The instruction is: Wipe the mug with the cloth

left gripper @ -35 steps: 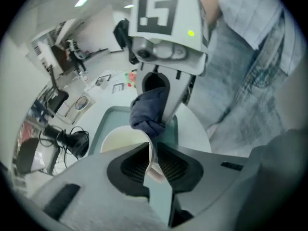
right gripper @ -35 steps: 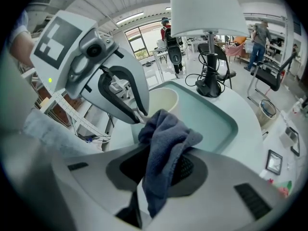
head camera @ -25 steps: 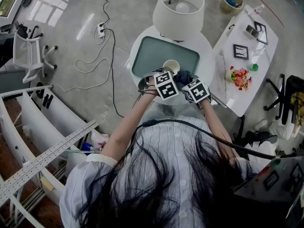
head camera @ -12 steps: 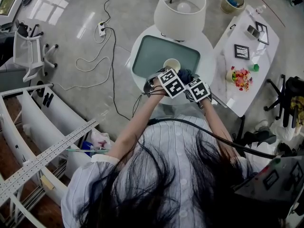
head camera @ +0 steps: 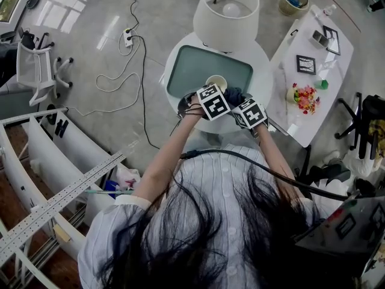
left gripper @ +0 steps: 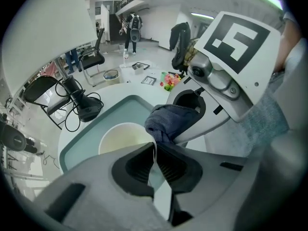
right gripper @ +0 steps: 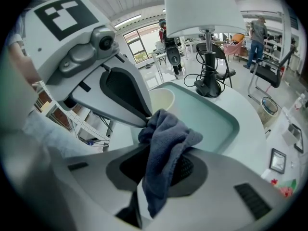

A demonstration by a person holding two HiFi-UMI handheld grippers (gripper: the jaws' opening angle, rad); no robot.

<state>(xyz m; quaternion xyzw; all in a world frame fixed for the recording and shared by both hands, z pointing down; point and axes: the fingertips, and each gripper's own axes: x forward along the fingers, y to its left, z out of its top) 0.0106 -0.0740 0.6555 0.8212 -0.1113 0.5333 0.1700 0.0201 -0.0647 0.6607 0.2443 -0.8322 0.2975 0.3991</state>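
My left gripper (left gripper: 155, 147) pinches the mug (left gripper: 120, 137) by its rim, jaws just closing tighter on it. My right gripper (right gripper: 166, 153) is clamped on the cloth (right gripper: 166, 129), right beside the mug's rim. Mug sits in the teal tray (left gripper: 94, 126).

Table: round white top (head camera: 263, 65), carrying a tray and a lamp.
Tray: pale green with rounded corners (head camera: 189, 71), flat on the table.
Lamp: white-shaded (head camera: 225, 11), behind the tray.
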